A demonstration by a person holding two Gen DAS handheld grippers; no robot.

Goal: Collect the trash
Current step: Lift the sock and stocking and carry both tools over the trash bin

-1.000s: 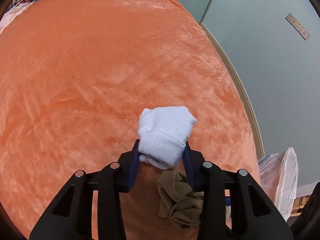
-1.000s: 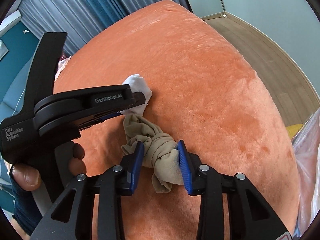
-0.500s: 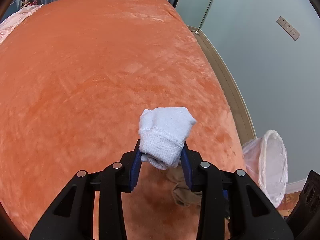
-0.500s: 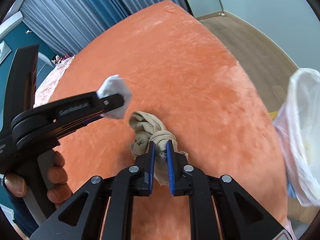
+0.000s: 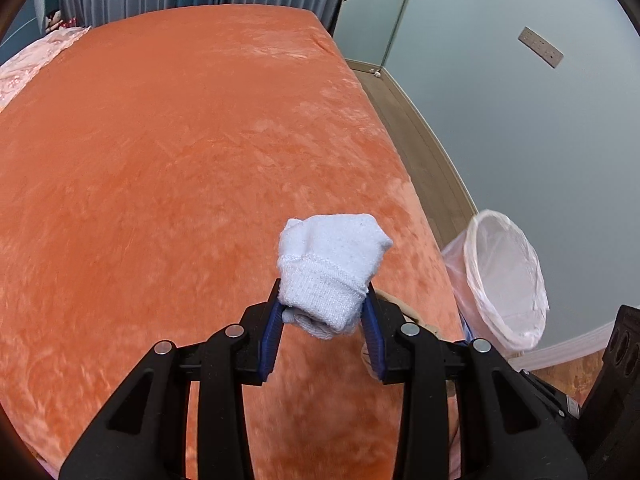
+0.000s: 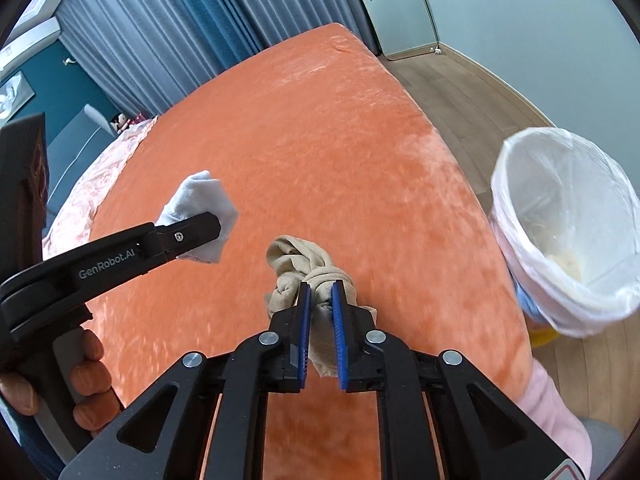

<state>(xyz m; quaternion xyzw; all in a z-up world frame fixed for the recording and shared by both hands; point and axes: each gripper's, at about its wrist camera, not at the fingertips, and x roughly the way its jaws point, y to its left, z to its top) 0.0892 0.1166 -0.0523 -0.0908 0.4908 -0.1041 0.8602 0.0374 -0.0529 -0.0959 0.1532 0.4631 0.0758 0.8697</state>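
My left gripper (image 5: 323, 300) is shut on a rolled white sock (image 5: 332, 264) and holds it above the orange bed (image 5: 180, 160). The white sock also shows in the right wrist view (image 6: 200, 212), clamped in the left gripper (image 6: 202, 230). My right gripper (image 6: 320, 292) is shut on a knotted beige stocking (image 6: 304, 268), lifted off the bed near its right edge. A bin lined with a clear plastic bag (image 6: 568, 224) stands on the floor right of the bed; it also shows in the left wrist view (image 5: 504, 276). In the left view the stocking is mostly hidden behind the fingers.
Grey-blue curtains (image 6: 180, 40) hang behind the bed. A pink quilt (image 6: 104, 172) lies along the bed's far left side. Wooden floor (image 6: 472, 100) and a pale wall (image 5: 520, 100) with a socket plate (image 5: 540, 47) lie to the right.
The right gripper has shut on the beige stocking and lifted it. Both grippers have risen from the bed with their loads, and the lined bin has come more into view.
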